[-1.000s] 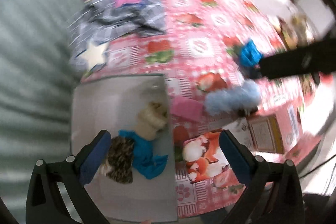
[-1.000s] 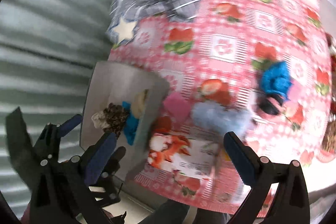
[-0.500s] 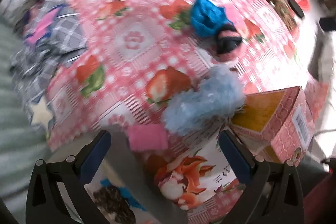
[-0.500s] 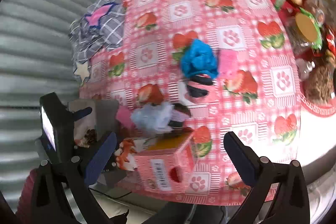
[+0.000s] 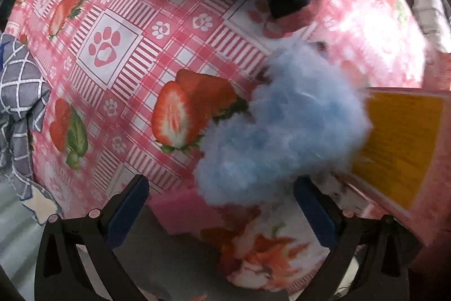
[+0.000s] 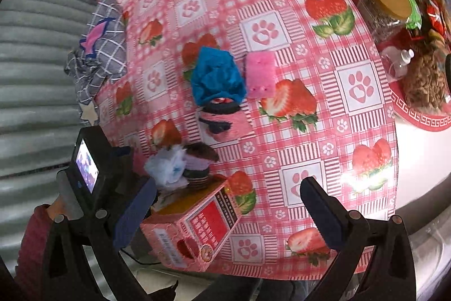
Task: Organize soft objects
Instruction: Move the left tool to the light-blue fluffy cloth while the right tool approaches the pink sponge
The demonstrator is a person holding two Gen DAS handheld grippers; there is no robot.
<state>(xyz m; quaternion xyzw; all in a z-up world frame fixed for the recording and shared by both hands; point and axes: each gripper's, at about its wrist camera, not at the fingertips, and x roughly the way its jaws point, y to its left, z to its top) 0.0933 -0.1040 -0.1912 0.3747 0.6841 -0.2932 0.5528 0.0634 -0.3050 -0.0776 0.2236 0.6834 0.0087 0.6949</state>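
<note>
Left hand-held gripper point(image 5: 220, 205) is held spread just before the pale blue fluffy item point(image 5: 282, 131) | item lies on the worktop point(image 5: 112, 52) against the pink box point(image 5: 406, 143) | right hand-held gripper point(image 6: 228, 208) spread, empty | fluff should be pinched mid-body, box left unnudged.

fluff point(image 5: 282, 126) pale blue | tablecloth point(image 5: 118, 75) pink check, strawberries

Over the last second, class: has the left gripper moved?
Yes. The left gripper moved forward over the tablecloth, closing on the fluffy blue item.
</note>
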